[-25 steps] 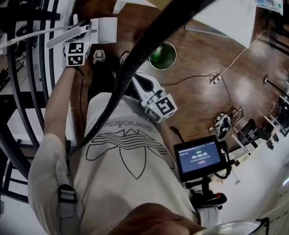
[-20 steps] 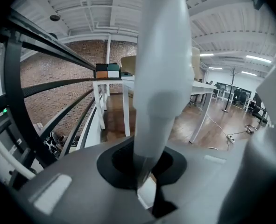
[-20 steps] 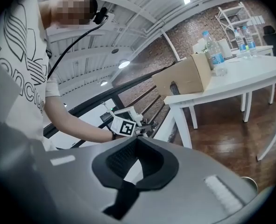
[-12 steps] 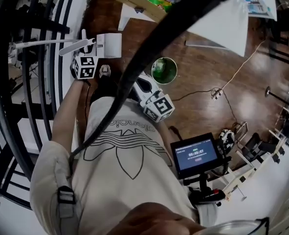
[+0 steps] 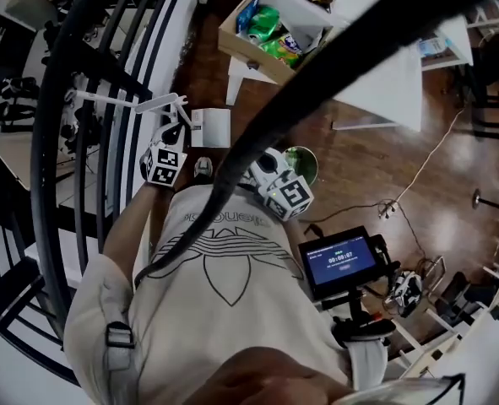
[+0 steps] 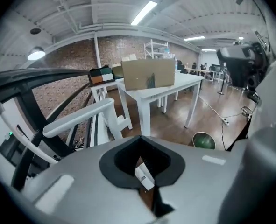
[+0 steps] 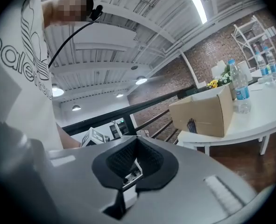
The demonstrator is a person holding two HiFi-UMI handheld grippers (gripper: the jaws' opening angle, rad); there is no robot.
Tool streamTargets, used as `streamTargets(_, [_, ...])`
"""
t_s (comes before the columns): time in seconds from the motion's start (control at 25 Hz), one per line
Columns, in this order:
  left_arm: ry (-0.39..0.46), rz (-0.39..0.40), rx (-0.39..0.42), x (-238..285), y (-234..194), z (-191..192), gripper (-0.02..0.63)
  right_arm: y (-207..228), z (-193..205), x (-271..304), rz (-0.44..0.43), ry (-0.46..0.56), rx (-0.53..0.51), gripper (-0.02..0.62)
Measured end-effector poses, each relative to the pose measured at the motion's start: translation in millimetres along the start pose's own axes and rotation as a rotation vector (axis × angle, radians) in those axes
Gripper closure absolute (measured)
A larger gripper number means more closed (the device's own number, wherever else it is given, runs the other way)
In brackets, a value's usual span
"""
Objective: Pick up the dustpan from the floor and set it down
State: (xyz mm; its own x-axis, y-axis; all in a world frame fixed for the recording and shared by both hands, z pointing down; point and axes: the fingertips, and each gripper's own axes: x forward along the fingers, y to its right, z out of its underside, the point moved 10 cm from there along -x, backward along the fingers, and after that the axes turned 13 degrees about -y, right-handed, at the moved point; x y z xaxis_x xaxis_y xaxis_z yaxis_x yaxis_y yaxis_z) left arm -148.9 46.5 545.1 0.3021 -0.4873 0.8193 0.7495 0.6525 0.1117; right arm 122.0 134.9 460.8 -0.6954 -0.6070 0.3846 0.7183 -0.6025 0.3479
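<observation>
The dustpan appears to lie flat on the wooden floor, just ahead of my shoe and beside a leg of the white worktop. A white bar runs from the pan's edge towards the railing. I take it for the dustpan's handle, though I cannot see where the two join.

My left gripper hangs above that side, with the bar just beyond and up-left of its tip. Its jaws are pressed together, with no part of the dustpan between them. It points level across the room at about worktop height, not down at the floor, because I am standing upright with my elbow bent. So the dustpan is not in my hold at this moment. I cannot tell whether the lift has yet to begin or the pan is already set down.

My right gripper is tucked against my chest, its jaws also closed on nothing. I judge it is simply parked out of the way, since the dustpan sits on my left.

Further out, a green bin stands on the floor to my right, well apart from the pan. A cardboard box rests on the worktop. Any grasp would call for parting the left jaws and stooping towards the bar.
</observation>
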Motion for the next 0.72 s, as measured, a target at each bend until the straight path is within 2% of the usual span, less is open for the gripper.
streamTargets(0.12, [0.074,0.011,-0.033,-2,-8,-14,0.586,1,-1,7,-0.026,0.008,-0.041,0.595])
streamTargets(0.24, [0.188,0.105,-0.059,-20,6,-29,0.586,-1,-1,7,-0.035,0.012,-0.07,0.595])
streamTargets(0.36, [0.277,0.159,-0.03,-37,30,-44,0.586,0,-3,5,-0.019,0.007,-0.071,0.595])
streamTargets(0.56, [0.373,0.278,-0.09,-60,57,-62,0.586,5,1,9,0.011,0.001,-0.058,0.595])
streamTargets(0.72, [0.437,0.328,-0.081,-75,72,-80,0.586,13,-12,8,0.002,0.022,-0.093,0.595])
